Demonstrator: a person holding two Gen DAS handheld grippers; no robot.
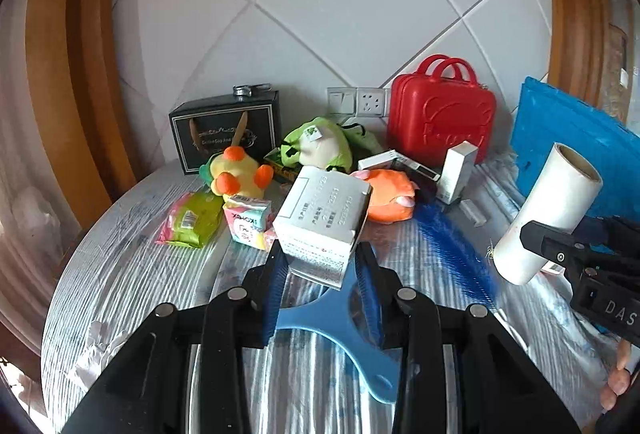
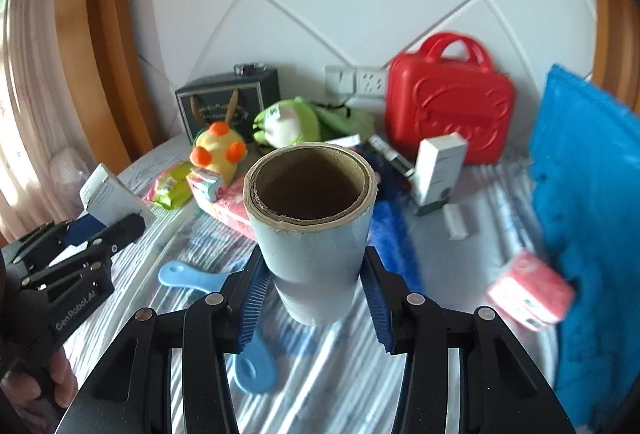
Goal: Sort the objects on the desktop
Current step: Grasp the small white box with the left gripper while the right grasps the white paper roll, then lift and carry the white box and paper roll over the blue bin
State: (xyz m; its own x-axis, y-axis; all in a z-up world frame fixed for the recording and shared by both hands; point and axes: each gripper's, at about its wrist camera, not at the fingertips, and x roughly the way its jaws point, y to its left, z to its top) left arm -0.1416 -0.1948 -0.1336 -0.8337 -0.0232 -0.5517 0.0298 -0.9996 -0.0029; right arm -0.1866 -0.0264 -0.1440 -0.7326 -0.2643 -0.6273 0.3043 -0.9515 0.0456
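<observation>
My left gripper (image 1: 320,254) is shut on a white carton box (image 1: 322,218) with printed text and holds it above the table; it also shows in the right wrist view (image 2: 108,198). My right gripper (image 2: 314,266) is shut on a white paper roll (image 2: 312,226) with a cardboard core, held above the table; the roll also shows at the right of the left wrist view (image 1: 548,214). A light blue plastic scoop (image 1: 352,334) lies on the table under my left gripper.
On the foil-covered table (image 1: 140,274) lie a yellow plush (image 1: 236,174), a green plush (image 1: 320,146), an orange plush (image 1: 390,200), snack packets (image 1: 192,220), a blue feather brush (image 1: 456,250), a small white box (image 1: 458,172) and a pink packet (image 2: 528,290). A black box (image 1: 224,130), red case (image 1: 440,114) and blue board (image 2: 592,234) stand behind.
</observation>
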